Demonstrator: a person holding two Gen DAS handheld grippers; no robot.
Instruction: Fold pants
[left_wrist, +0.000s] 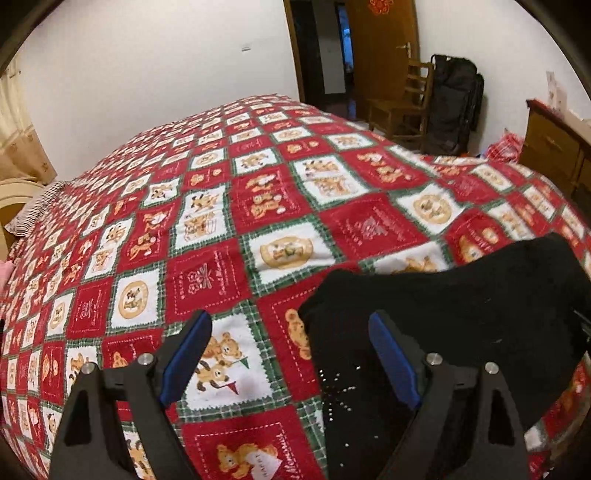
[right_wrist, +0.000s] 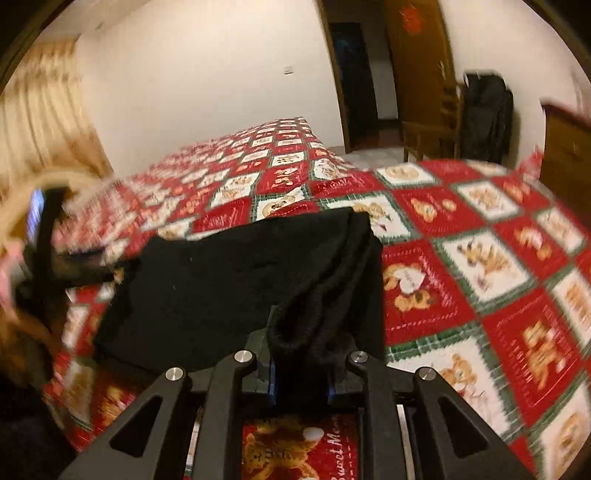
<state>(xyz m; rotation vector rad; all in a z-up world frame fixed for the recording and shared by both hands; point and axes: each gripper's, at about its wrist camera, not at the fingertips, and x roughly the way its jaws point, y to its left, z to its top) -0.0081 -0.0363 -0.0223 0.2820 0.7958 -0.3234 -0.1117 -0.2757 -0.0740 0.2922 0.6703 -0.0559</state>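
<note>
The left hand-held gripper (left_wrist: 288, 354) hung with its blue-padded jaws spread wide and nothing between them, over the quilted bed (left_wrist: 207, 229). Just ahead and to its right lay the black pants (left_wrist: 461, 306), their near corner reaching under its right finger. Further right, the right hand-held gripper (right_wrist: 300, 373) was clamped on a bunched, ribbed edge of the pants (right_wrist: 236, 288), which rose from its jaws and spread ahead and to its left as a compact dark slab on the bed. By the look of that squat, layered shape, at least one fold seemed done; the pinched edge was not yet laid flat, so a last fold or smoothing probably remained.
</note>
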